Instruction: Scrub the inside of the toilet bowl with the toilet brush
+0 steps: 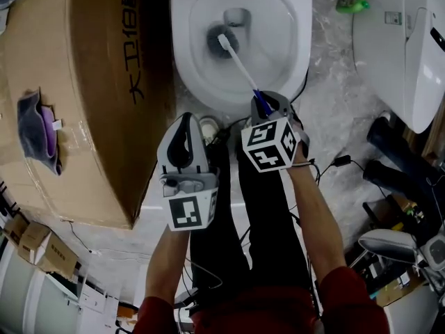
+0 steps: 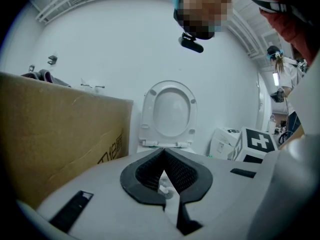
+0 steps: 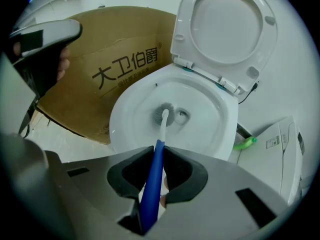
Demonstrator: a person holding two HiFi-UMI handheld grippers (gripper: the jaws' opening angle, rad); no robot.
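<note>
**Now: brush bristles low in the bowl, right claw pinching the handle**

Right claw (image 1: 268, 103) (image 3: 156, 153) is clamped on the blue grip of the toilet brush (image 1: 238, 64) (image 3: 163, 126), the handle running out between its two dark pads. Straight ahead of this claw and below it, the white shaft slopes into the toilet bowl (image 1: 186, 68) (image 3: 122, 121). The dark round bristle head lies against the bowl's inner surface, just beside the drain opening. Beyond the bowl, further ahead, the seat lid (image 3: 226, 29) (image 2: 169, 111) stands raised.

Left claw (image 1: 185, 120) (image 2: 163, 153) is held just to the left of the right one, near the bowl's front rim. Its pads are pressed together at the tips with nothing between them.

To the left of both claws stands a large cardboard box (image 1: 83, 82) (image 2: 50, 129) (image 3: 115, 69), close beside the bowl. To the right of the right claw, a small green object (image 1: 351, 5) (image 3: 245, 143) lies on the floor, with another white fixture (image 1: 400, 54) past it.
</note>
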